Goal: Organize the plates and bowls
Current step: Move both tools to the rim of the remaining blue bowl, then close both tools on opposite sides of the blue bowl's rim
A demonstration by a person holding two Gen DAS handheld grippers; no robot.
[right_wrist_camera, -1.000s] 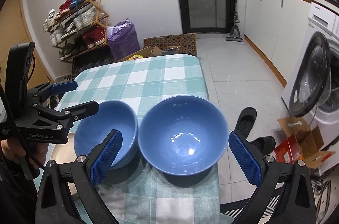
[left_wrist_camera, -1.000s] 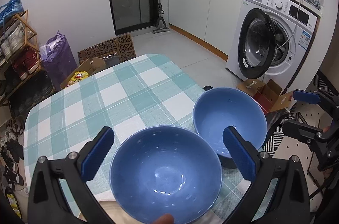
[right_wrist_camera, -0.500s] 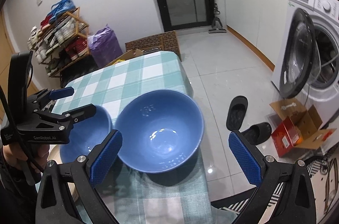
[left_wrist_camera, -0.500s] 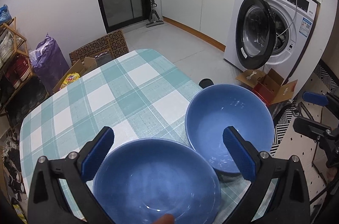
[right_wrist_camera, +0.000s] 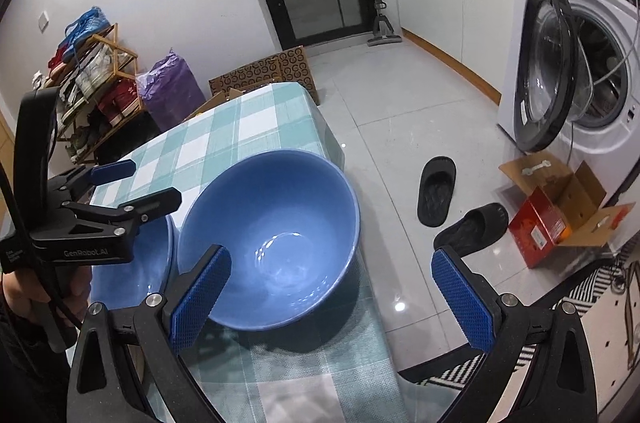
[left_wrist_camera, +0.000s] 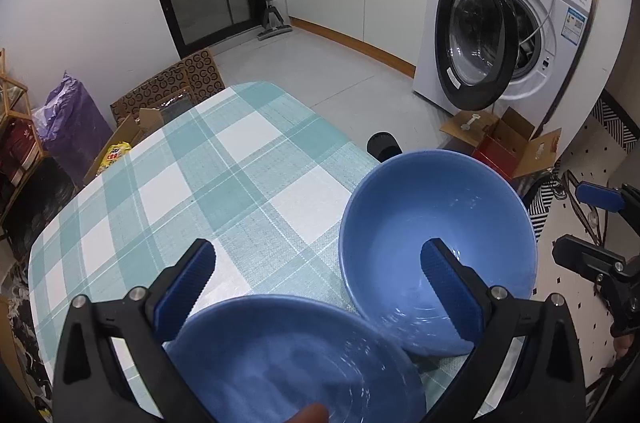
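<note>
Basically two blue bowls on the checked tablecloth (left_wrist_camera: 224, 183), side by side at the near end of the table. Right bowl (right_wrist_camera: 276, 243) sits by the table's right edge, tilted, its rim leaning toward the other; from the left wrist view it seems to overlap the left bowl (left_wrist_camera: 296, 359), contact not certain. Left bowl is very close under the left camera, blurred.

Left gripper (left_wrist_camera: 316, 287) spread wide, nothing between its pads, hovering above the left bowl with the right-hand finger over the right bowl's inside. Right gripper (right_wrist_camera: 332, 299) also wide open, empty, straddling the right bowl's near side. A fingertip (left_wrist_camera: 308, 413) shows at the bottom edge of the left view.

Judgement: both tools are lined up to nest one bowl into the other; no grasp yet. No plates clearly visible.

Further out: washing machine (right_wrist_camera: 580, 63) with door open, slippers (right_wrist_camera: 436, 191) and cardboard box (right_wrist_camera: 560, 207) on the floor, shoe rack (right_wrist_camera: 92, 91) by the wall.
</note>
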